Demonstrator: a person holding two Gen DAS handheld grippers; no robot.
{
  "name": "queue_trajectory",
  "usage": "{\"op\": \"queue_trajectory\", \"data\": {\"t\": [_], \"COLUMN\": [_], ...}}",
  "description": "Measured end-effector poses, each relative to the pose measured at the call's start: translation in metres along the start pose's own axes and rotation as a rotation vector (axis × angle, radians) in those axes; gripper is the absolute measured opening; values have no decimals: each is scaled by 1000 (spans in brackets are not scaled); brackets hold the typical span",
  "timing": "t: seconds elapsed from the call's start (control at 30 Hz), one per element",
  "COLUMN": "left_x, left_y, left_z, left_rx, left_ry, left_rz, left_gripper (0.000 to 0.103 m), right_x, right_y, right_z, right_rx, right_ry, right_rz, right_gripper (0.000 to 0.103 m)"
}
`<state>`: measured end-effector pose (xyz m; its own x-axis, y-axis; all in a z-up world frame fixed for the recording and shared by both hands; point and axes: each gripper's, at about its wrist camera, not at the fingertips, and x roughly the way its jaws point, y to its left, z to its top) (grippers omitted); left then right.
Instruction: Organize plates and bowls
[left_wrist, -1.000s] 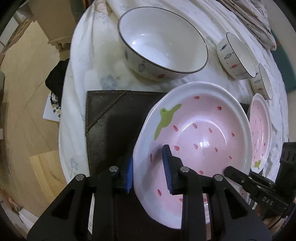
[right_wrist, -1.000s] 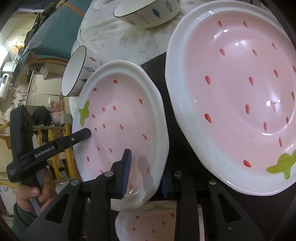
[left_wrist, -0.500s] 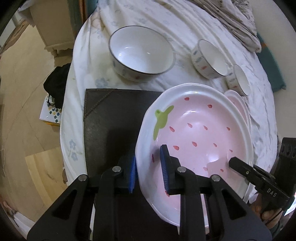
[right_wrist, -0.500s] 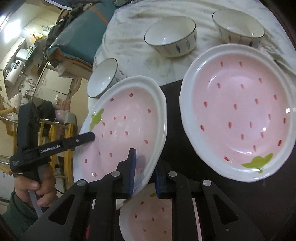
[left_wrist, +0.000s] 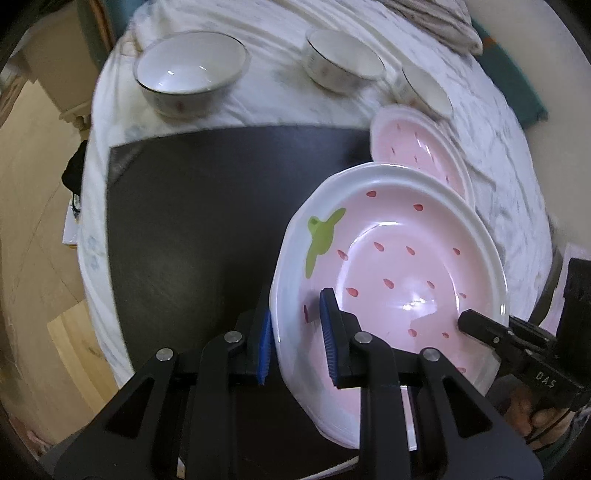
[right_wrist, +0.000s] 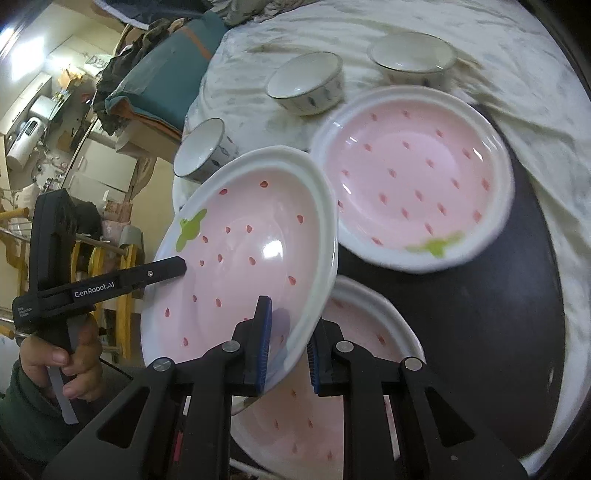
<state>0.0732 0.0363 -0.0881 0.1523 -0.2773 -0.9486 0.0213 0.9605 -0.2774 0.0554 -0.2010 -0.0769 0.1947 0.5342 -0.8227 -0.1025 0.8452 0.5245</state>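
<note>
A large pink strawberry-print ceramic plate (right_wrist: 243, 266) is clamped between both hand-held grippers, left (left_wrist: 297, 343) and right (right_wrist: 286, 343), with a matching pink plate (right_wrist: 354, 406) lying directly below at 6 o'clock.

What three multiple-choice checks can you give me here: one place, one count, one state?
1. Where do the bowls stand?
A. On the white cloth, beyond the dark mat
B. On the mat
C. Stacked inside a plate

2. How many pink plates does the right wrist view show?
A. One
B. Two
C. Three

3. How is the held plate held?
A. Lying flat, untouched
B. Tilted, clamped at opposite rims by the left gripper and the right gripper
C. By one gripper alone

Answers: A, all three sit on cloth; C, one held, one beneath, one beyond; B, both pairs of pads pinch its rim.
</note>
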Motion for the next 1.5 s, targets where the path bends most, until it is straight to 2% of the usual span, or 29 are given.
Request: {"op": "queue_trajectory", "data": {"t": [0.2, 0.47, 0.53, 0.7, 0.9, 1.1, 1.37, 1.43, 1.47, 1.5], "left_x": [18, 27, 33, 35, 39, 43, 48, 48, 49, 51], "left_y": [-15, -24, -26, -31, -29, -28, -35, -37, -37, -38], "left_z": [-21, -41, -47, -53, -51, -51, -48, -46, -47, -48], "left_rx": [31, 64, 82, 104, 75, 85, 61, 69, 70, 66], "left_ry": [56, 86, 107, 101, 123, 128, 120, 117, 118, 120], "left_rz": [15, 62, 89, 123, 101, 111, 132, 157, 157, 154], "left_gripper": [21, 22, 22, 22, 25, 27, 33, 34, 34, 34], "right_x": [-7, -8, -6, 7, 13, 8, -6, -12, -16, -18], "right_y": [-23, -32, -35, -41, -47, -52, -56, -58, -58, -59], "right_z": [-33, -63, -68, -75, -73, -70, -71, -72, -73, -73], "right_rx": [39, 62, 73, 109, 152, 182, 185, 182, 174, 169], "right_ry": [22, 58, 75, 140, 196, 209, 169, 151, 138, 126], "right_rz": [-26, -37, -42, -54, -43, -38, -49, -68, -103, -130], "right_gripper": [20, 19, 19, 19, 21, 21, 17, 17, 23, 23]}}
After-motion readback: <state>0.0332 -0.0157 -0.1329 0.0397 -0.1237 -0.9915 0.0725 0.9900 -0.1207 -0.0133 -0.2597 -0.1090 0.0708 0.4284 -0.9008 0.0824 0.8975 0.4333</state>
